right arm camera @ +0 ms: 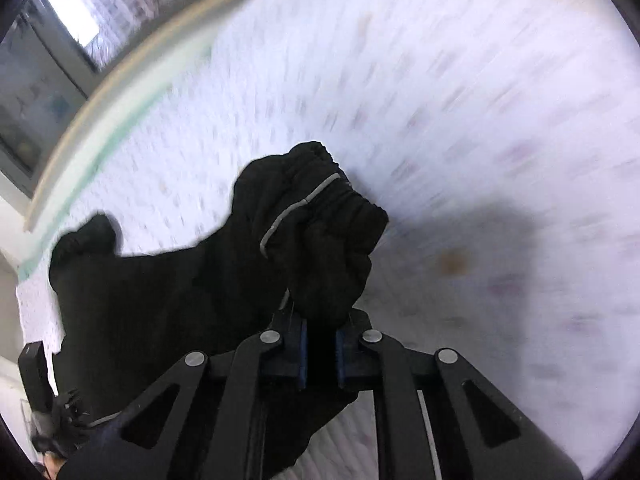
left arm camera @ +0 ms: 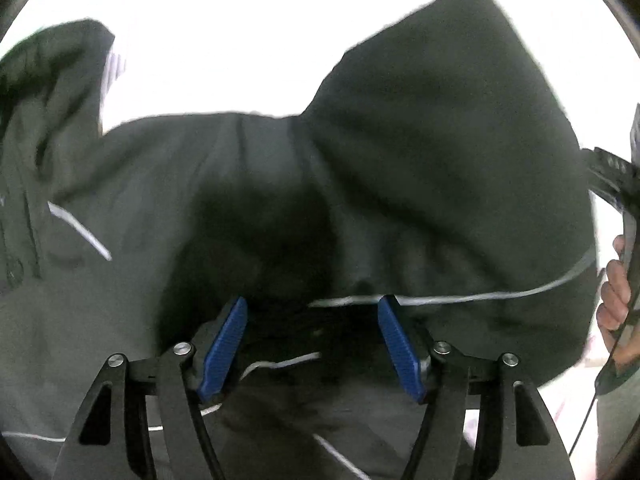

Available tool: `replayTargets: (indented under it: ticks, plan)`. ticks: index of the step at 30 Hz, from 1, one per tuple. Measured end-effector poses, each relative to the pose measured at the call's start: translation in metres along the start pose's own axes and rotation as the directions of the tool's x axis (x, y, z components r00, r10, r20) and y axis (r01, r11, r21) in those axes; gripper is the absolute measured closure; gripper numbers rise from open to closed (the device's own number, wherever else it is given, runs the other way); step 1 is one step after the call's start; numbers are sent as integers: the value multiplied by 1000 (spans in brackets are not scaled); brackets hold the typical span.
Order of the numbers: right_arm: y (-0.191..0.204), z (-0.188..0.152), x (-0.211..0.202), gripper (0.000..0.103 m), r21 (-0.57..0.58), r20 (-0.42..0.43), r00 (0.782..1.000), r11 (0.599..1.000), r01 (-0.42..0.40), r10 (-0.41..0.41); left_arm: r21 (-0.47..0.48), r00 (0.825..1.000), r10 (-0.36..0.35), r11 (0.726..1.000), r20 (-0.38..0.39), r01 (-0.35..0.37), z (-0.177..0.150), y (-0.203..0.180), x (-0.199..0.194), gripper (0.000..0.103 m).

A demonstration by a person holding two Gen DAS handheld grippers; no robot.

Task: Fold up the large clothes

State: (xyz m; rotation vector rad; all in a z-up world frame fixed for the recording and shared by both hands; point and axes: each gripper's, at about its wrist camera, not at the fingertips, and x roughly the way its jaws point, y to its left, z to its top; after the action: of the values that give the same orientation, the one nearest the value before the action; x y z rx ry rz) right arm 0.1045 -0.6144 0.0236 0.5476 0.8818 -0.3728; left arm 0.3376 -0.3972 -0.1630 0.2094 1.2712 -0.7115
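Note:
A large black garment [left arm camera: 360, 168] with thin white piping lies spread on a white patterned bed sheet [left arm camera: 224, 40]. My left gripper [left arm camera: 312, 312] is open, its blue pads [left arm camera: 224, 348] spread wide just above the dark fabric, holding nothing. My right gripper [right arm camera: 320, 344] is shut on a bunched, elastic-gathered end of the black garment [right arm camera: 316, 220], which stands up from the jaws above the sheet [right arm camera: 460, 100]. The right view is blurred by motion.
A hand holding the other gripper [left arm camera: 618, 280] shows at the right edge of the left wrist view. A window [right arm camera: 100, 4] and the bed's pale edge [right arm camera: 100, 100] lie at the upper left of the right wrist view.

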Motion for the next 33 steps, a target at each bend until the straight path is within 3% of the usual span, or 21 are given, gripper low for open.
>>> replayTargets:
  ticks: [4,6,8,11,13,16,19,22,26,29,33]
  plan:
    - [-34,8,-85,90,31,143,983,993,112,-116,78,992,-106,992,60,101,14,-42,-22,34]
    - [-60,7,-108,90,70,149,981,991,118,-127,117,987,-151,983,54,144,18,-64,-14,34]
    - [-79,-2,-104,90,102,106,986,988,117,-128,119,982,-187,975,0,185,20,-80,14,34]
    - [-100,-15,-77,90,128,40,990,984,128,-134,59,983,-146,986,-115,154,21,-91,78,34]
    - [-112,-19,-58,90,163,7,995,982,93,-95,52,986,-111,992,-128,119,18,-92,98,34]
    - [-123,-23,-47,90,199,10,999,979,48,-51,61,987,-110,991,-120,118,17,-96,86,34]
    - [-119,-23,-54,90,181,52,998,983,-27,18,74,996,-61,995,-70,66,11,-89,53,34]
    - [-90,-24,-76,90,92,99,993,993,-75,66,52,998,-62,997,-2,62,-3,-70,11,34]
    - [-13,-26,-97,90,-52,128,983,991,-124,130,10,994,2,1000,107,-4,-33,-33,-52,34]
    - [56,-36,-107,90,-166,125,972,970,-176,198,-54,983,57,997,173,-49,-59,3,-104,34]
    - [163,-58,-104,90,-307,59,948,910,-280,312,-181,969,99,982,228,-57,-91,64,-153,34]
